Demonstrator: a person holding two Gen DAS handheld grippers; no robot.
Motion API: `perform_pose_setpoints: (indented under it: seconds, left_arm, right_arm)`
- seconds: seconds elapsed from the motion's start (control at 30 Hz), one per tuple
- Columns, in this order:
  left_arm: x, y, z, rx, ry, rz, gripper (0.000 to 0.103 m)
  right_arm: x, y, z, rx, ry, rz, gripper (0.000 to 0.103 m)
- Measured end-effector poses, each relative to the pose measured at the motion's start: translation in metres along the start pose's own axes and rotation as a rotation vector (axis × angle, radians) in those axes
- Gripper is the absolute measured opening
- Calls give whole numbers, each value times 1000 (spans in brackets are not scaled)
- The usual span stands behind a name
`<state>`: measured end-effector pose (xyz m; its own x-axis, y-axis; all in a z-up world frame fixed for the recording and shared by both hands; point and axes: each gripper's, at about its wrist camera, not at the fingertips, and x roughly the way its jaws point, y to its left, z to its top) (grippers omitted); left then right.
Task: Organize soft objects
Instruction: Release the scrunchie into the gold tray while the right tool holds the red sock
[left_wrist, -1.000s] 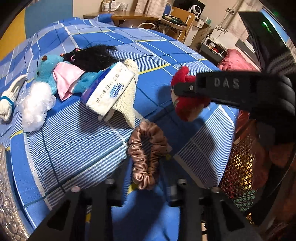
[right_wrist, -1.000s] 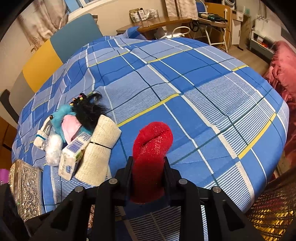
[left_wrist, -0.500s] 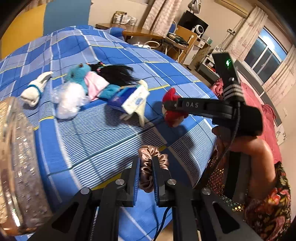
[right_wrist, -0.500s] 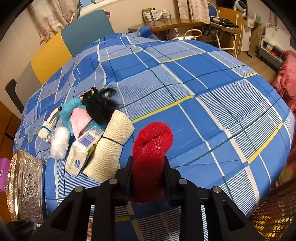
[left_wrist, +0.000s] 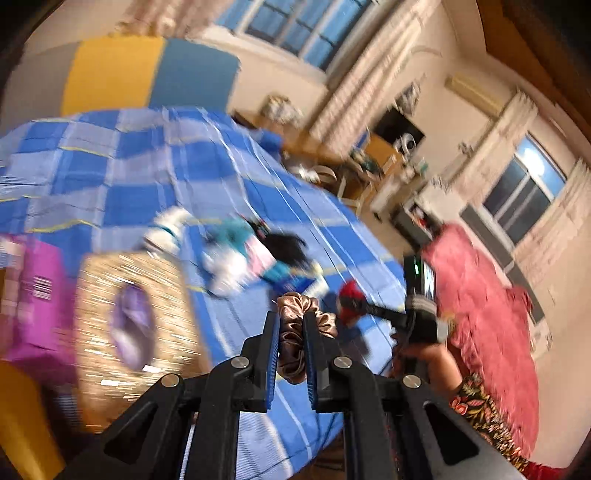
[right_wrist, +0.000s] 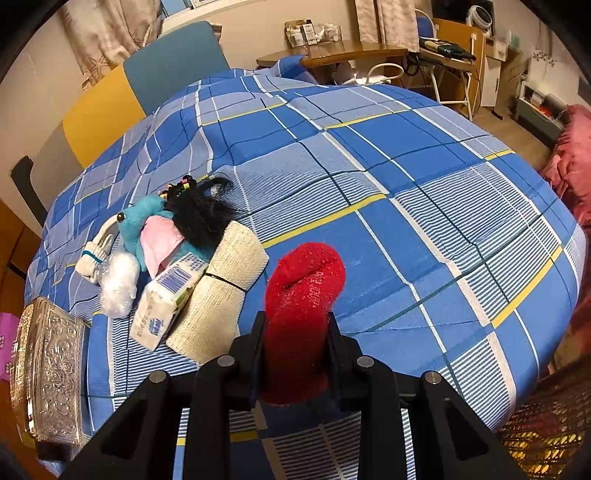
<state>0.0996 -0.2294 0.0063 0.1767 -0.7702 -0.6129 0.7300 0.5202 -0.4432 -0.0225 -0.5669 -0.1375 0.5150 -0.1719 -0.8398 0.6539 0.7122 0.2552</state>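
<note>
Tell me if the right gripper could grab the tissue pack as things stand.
Probably not yet: the right gripper is shut on the red sock, so its jaws are full. The tissue pack itself lies uncovered on top, beside the cloth roll.

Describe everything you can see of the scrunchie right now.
The scrunchie is a brown, satin-looking ring of gathered, shiny fabric, ruffled all round. It is pinched between the fingers of the left gripper, which is shut on it. One loop bulges above the fingertips and to the right; another fold hangs below between them. It is lifted off the blue checked bedspread, touching only the gripper. The view is motion-blurred, so finer detail is unclear.
</note>
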Motion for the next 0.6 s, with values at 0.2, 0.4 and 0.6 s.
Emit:
perform_pose_setpoints:
  seconds: [0.2, 0.4, 0.6]
  left_arm:
    - [-67, 59, 16, -80, -139, 90, 11]
    - [-119, 146, 11, -230, -243, 236, 11]
    - [-127, 232, -11, -350, -231, 410, 11]
  right_arm:
    - [-7, -4, 1, 47, -32, 68, 28]
    - [-16, -5, 3, 76, -85, 92, 28]
    - [-30, 3, 1, 48, -147, 57, 28]
